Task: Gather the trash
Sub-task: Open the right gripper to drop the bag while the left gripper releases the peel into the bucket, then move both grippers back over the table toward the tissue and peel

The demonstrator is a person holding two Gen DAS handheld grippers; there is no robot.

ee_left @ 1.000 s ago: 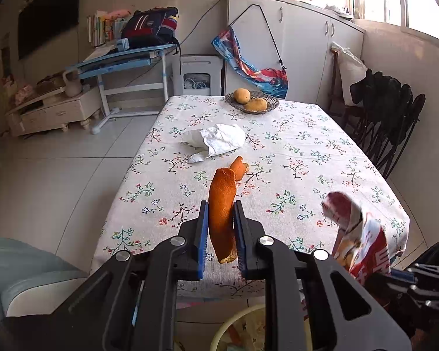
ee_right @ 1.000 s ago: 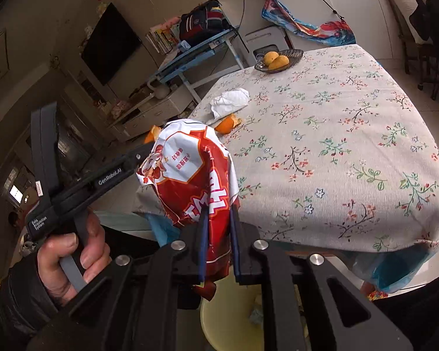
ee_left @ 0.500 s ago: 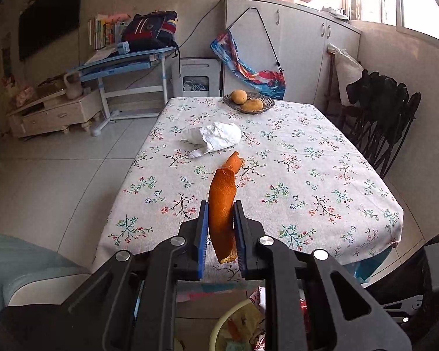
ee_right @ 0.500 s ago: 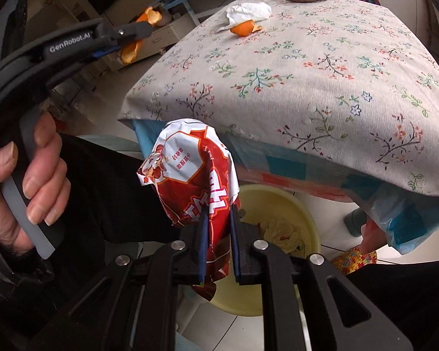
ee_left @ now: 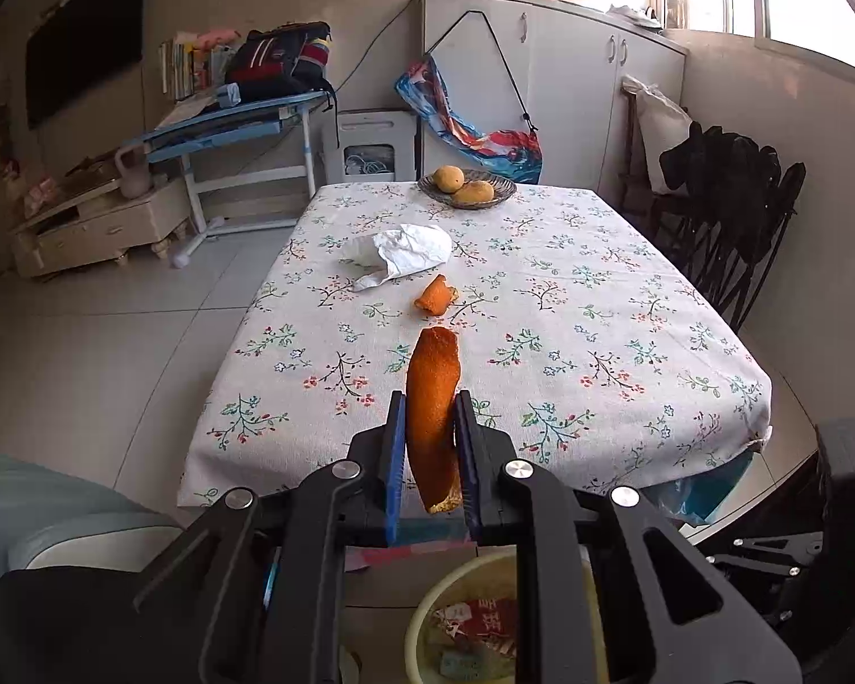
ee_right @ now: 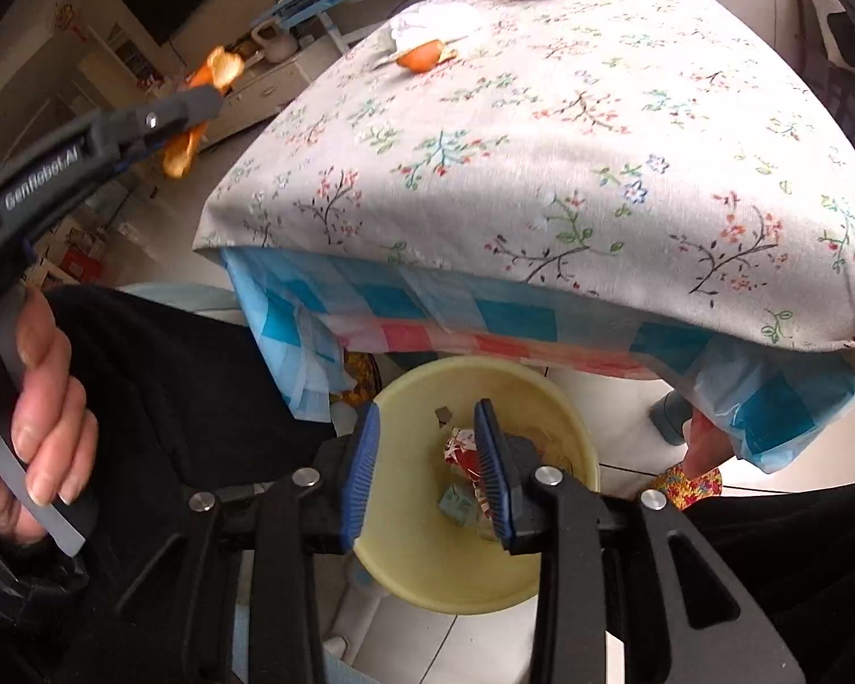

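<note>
Fingers (ee_right: 489, 456) just opened, red wrapper (ee_right: 466, 456) below in yellow bin (ee_right: 564, 399)

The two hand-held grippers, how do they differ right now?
The left hand-held gripper is shut on a long orange peel; the right hand-held gripper is open and empty, its jaws just opened. The left is held before the table; the right hangs over the yellow bin. Both have blue pads.

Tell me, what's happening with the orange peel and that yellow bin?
A person is clearing trash with two handheld grippers. The right gripper has just opened its jaws over the yellow bin, and the red wrapper now lies inside. The left gripper grips a strip of orange peel. Another peel piece and a crumpled tissue wait on the table.
</note>
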